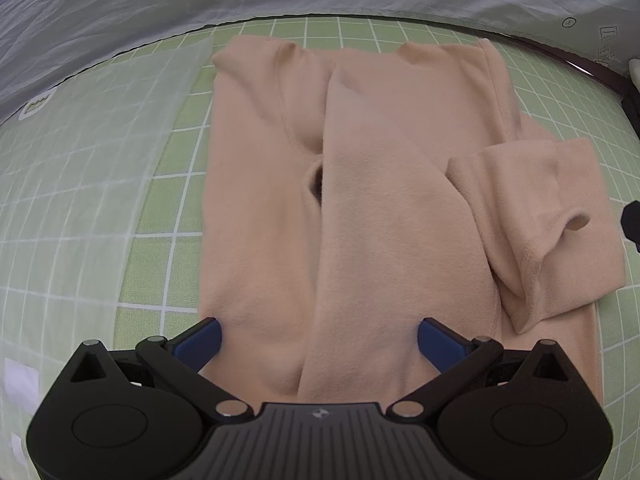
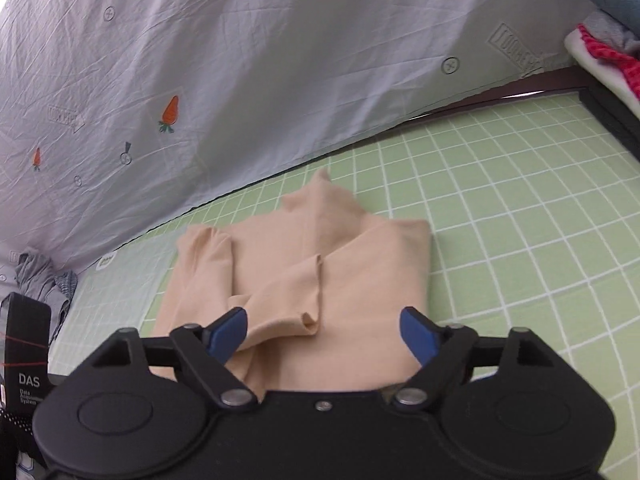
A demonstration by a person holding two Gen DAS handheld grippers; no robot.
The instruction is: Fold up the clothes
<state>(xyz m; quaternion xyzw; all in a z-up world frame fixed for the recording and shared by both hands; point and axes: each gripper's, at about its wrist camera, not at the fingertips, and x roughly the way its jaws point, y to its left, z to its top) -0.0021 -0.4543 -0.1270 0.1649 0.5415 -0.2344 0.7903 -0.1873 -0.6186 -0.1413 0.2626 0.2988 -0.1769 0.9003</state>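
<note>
A peach long-sleeved top (image 1: 360,200) lies flat on a green grid mat (image 1: 168,200), its sides and sleeves folded over the middle. A sleeve cuff (image 1: 560,220) lies loose at its right. My left gripper (image 1: 320,340) is open over the near hem, blue pads wide apart, nothing pinched. In the right wrist view the same top (image 2: 340,272) lies ahead with a sleeve cuff (image 2: 310,320) across it. My right gripper (image 2: 324,332) is open above the near edge of the top, holding nothing.
A wrinkled pale sheet with carrot prints (image 2: 240,80) hangs behind the mat (image 2: 500,220). A clear plastic sheet (image 1: 80,180) covers the mat's left part. Stacked clothes (image 2: 608,40) sit at the far right. A black DAS box (image 2: 24,344) stands at the left.
</note>
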